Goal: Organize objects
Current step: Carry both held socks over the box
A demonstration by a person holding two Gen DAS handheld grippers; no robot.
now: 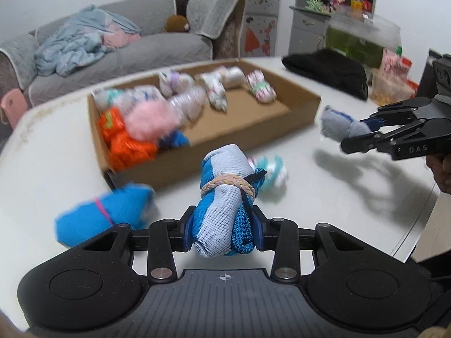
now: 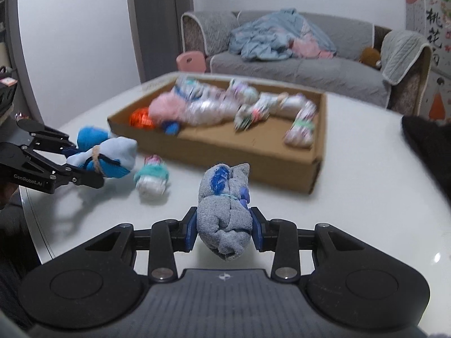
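Left tongs (image 1: 224,232) clamping blue-white sock roll (image 1: 225,197), right tongs (image 2: 224,232) clamping grey roll (image 2: 224,211), cardboard box (image 1: 253,143) holding bundles (image 1: 157,118)

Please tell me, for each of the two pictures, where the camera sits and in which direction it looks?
Left wrist view: sits on the left gripper, looks over its jaws, shut on a blue-white sock roll, toward the cardboard box; the right gripper shows at right.
Right wrist view: sits on the right gripper, jaws shut on a grey sock roll, facing the same box; the left gripper shows at left.
Shared: box, white table, grey sofa.
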